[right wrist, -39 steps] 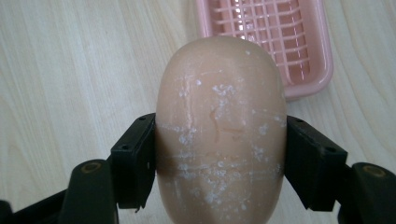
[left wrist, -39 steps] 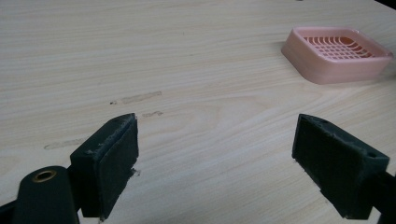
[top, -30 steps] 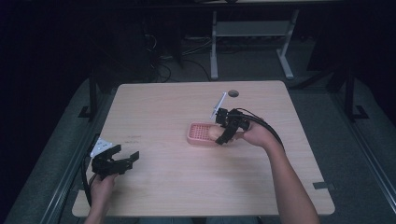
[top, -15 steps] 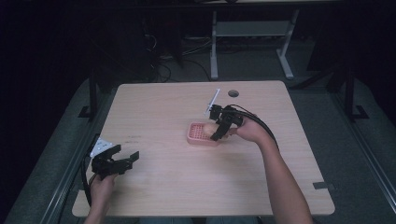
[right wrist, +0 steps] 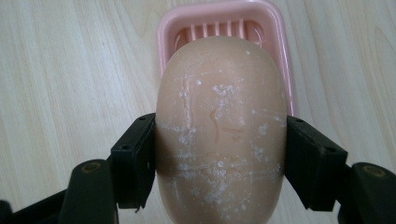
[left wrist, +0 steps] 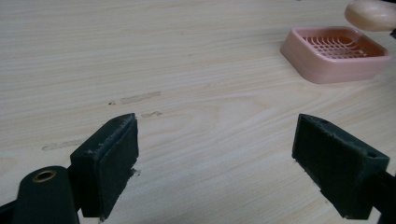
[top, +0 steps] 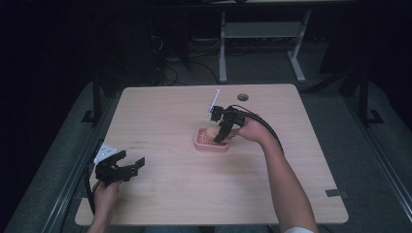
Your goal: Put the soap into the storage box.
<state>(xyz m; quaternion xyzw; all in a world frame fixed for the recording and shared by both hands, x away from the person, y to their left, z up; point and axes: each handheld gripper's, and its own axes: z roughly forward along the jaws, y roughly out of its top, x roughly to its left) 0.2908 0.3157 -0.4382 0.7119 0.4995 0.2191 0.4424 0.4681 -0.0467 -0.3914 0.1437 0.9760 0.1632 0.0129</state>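
A pink soap dish with a slotted floor sits near the middle of the wooden table. My right gripper hangs just above it, shut on a peach oval bar of soap with white scuffs. In the right gripper view the soap hides most of the dish below. In the left gripper view the dish lies far right with the soap above it. My left gripper rests open near the table's front left corner, nothing between its pads.
A round cable hole lies in the table near its back edge. A white-framed stand and cables sit on the dark floor behind. Bare wood stretches between the two grippers.
My right gripper has swung down and leftward, bringing the soap over the pink dish. The left gripper has stayed where it was.
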